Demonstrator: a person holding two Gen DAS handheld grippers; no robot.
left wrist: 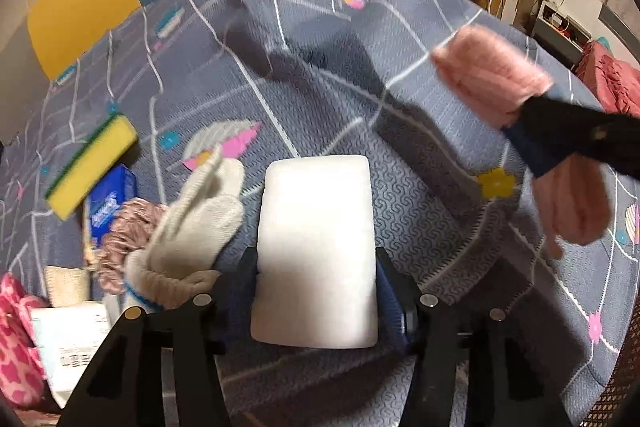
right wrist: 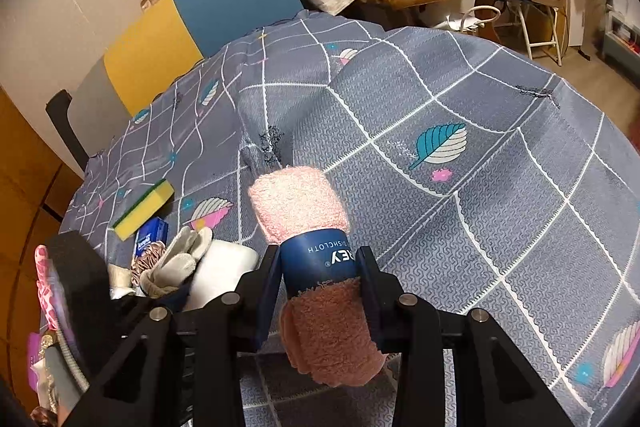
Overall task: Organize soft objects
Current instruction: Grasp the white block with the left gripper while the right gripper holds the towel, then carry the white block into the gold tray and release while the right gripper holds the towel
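Rolled pink dishcloth (right wrist: 316, 263) w/ blue band is pinched mid-roll in right gripper (right wrist: 318, 291) above the grey bedspread (right wrist: 460, 219), white sponge (left wrist: 316, 251) sits btwn left gripper (left wrist: 316, 291) jaws, contact unclear, its near end hidden; blurry pile of gloves (left wrist: 192, 227) at left.

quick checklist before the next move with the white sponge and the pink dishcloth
1. Right gripper clamped on the pink dishcloth by its blue band: ok.
2. Left gripper around the white sponge: ok; pads pressing on it: cannot tell.
3. Sponge lying flat on the grey bedspread: ok.
4. Dishcloth lifted clear of the bedspread: ok.
5. White glove crowds the sponge's left edge: not ok.
6. Yellow sponge clear of both grippers: ok.
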